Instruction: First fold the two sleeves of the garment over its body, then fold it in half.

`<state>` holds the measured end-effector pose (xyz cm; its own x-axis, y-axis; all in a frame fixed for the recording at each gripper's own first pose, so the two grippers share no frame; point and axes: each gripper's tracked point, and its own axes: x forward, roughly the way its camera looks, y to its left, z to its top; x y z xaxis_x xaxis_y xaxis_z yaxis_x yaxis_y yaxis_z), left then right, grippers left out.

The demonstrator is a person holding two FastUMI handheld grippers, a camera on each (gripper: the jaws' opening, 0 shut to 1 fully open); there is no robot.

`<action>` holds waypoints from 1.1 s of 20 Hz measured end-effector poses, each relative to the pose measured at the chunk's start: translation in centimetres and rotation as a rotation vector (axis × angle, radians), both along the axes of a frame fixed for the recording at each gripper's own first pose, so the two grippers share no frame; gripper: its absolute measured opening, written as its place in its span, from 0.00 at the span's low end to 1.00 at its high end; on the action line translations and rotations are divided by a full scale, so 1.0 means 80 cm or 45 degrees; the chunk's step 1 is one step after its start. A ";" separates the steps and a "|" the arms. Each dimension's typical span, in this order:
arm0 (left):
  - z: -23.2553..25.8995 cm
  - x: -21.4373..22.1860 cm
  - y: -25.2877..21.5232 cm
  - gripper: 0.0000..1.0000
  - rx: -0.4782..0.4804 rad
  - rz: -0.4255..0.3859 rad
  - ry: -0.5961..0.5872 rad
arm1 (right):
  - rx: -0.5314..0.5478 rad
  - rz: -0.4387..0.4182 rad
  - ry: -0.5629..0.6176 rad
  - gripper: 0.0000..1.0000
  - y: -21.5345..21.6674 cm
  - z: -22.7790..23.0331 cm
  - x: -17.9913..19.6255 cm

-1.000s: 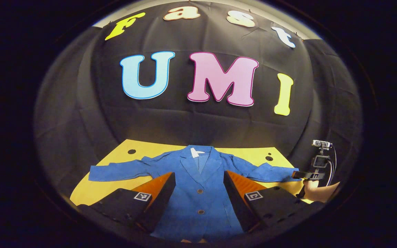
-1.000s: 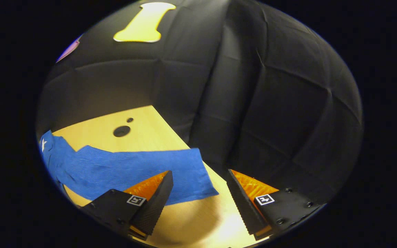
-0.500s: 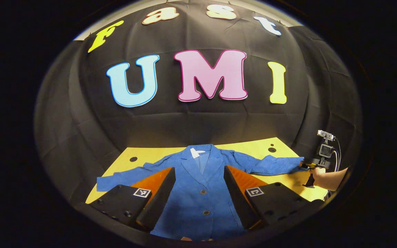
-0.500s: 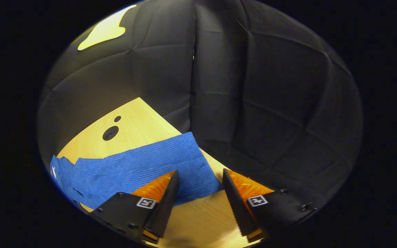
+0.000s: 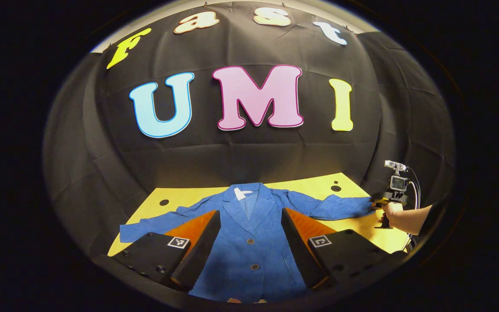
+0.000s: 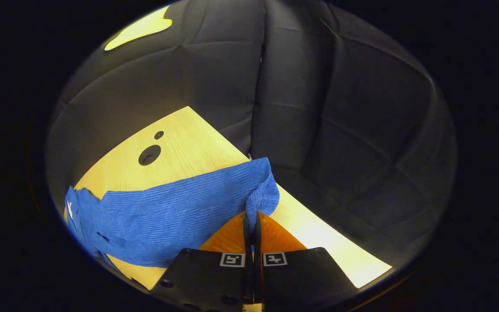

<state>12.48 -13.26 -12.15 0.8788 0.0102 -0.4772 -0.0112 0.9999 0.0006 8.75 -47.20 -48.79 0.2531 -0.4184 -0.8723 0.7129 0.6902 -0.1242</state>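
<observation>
Now: right tongs (image 6: pixel 252 216) pinch ribbed blue jacket (image 5: pixel 249 225) cuff (image 6: pixel 261 190) | left tongs (image 5: pixel 249 242) spread apart

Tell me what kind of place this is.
Likely a recording booth for manipulation demos, not a home: black cloth wall, a blue jacket spread on a bare wooden table, and a hand holding camera-topped tongs.

The left gripper (image 5: pixel 249 242) hangs with its fingers (image 5: pixel 197 247) spread wide apart, nothing between them. The right gripper (image 6: pixel 252 225) has its fingers (image 6: pixel 232 238) pressed together on the cuff of a sleeve (image 6: pixel 180 208) (the cloth bunches up just above the tips). Seen from the left gripper view, the right gripper sits far to the right, held by a hand (image 5: pixel 391 210) with a bare forearm (image 5: pixel 412 219) reaching in from that side.
</observation>
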 end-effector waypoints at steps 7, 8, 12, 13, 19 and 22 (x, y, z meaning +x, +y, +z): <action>0.002 -0.015 0.005 0.82 -0.030 -0.006 -0.011 | -0.072 0.054 -0.072 0.01 0.007 0.050 0.021; 0.003 -0.017 0.006 0.82 -0.035 -0.005 -0.014 | -0.084 0.063 -0.132 0.01 0.013 0.069 0.035; 0.003 -0.034 0.011 0.82 -0.069 -0.007 -0.016 | -0.189 0.211 -0.301 0.01 0.046 0.179 0.079; 0.002 -0.040 0.014 0.82 -0.069 0.000 -0.015 | -0.186 0.256 -0.318 0.01 0.059 0.197 0.085; 0.004 -0.073 0.058 0.83 -0.111 0.069 -0.026 | -0.108 0.426 -0.406 0.00 0.112 0.304 0.113; 0.000 -0.104 0.100 0.82 -0.140 0.150 -0.017 | -0.089 0.526 -0.443 0.01 0.138 0.357 0.129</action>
